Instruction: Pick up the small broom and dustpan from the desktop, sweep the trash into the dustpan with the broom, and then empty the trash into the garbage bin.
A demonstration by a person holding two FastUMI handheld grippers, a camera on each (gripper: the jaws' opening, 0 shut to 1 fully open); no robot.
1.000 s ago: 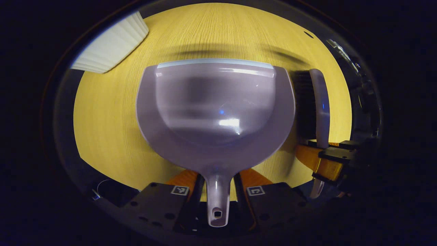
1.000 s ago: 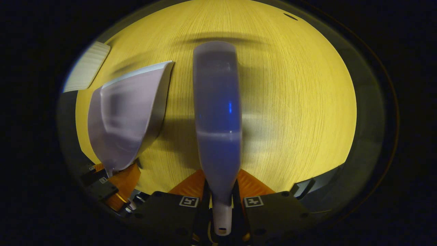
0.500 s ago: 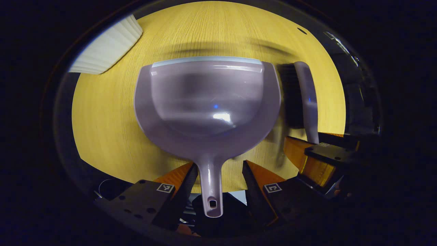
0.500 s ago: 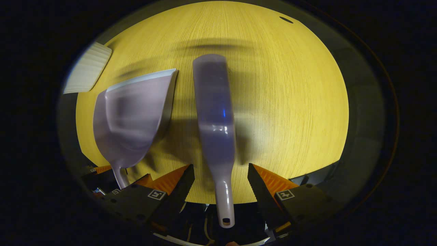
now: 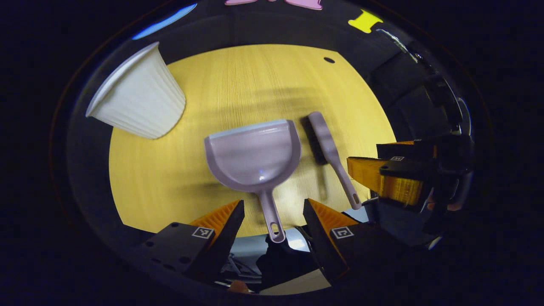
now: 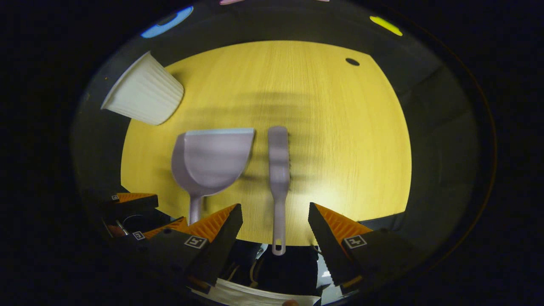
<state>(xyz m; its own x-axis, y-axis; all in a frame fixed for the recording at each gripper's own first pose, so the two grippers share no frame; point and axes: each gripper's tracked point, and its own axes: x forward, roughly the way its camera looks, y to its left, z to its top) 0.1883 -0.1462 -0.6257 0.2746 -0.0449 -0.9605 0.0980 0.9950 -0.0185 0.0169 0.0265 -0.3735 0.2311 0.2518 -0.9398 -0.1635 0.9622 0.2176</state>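
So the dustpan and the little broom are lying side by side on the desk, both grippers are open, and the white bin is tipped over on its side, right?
Not quite. The bin stands upright at the desk's far corner, as the right gripper view shows. The rest holds: dustpan and broom lie side by side, and both the left gripper and the right gripper are open.

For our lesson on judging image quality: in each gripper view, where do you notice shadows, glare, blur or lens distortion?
Left gripper view: a small glare spot sits in the dustpan; soft streaky shadows cross the desktop; the fisheye tilts the white bin. Right gripper view: banded shadows lie around the broom, whose edges look slightly soft; the desktop bulges into a dome.
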